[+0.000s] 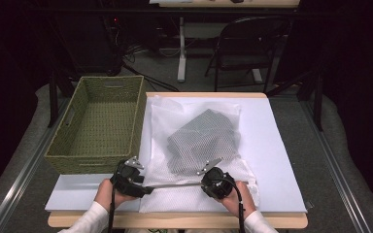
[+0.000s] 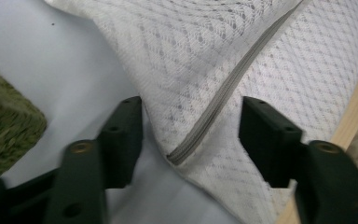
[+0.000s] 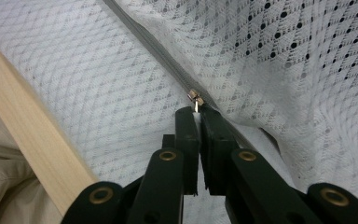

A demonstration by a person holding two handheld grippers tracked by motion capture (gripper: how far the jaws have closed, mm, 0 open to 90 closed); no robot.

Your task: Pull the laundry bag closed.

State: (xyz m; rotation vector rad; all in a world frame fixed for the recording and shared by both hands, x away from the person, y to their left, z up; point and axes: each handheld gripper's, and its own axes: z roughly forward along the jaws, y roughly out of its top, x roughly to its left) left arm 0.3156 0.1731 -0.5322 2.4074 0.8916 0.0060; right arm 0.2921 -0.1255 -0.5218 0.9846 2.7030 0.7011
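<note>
A white mesh laundry bag (image 1: 175, 108) lies flat on the table with a folded grey garment (image 1: 201, 141) inside it. Its grey zipper (image 1: 175, 185) runs along the near edge between my two grippers. My left gripper (image 1: 141, 184) is at the zipper's left end. In the left gripper view this left gripper (image 2: 193, 109) stands open, with the zipper's closed end (image 2: 177, 156) between the jaws and untouched. My right gripper (image 1: 213, 182) is farther right on the zipper. The right gripper view shows the right gripper (image 3: 198, 112) shut on the small metal zipper pull (image 3: 195, 97).
A green woven basket (image 1: 92, 162) stands empty at the left, close beside the bag and my left gripper. A white sheet (image 1: 272, 145) covers the wooden table, whose near edge (image 3: 32, 135) runs just behind the jaws. A folding chair (image 1: 247, 43) stands beyond the table.
</note>
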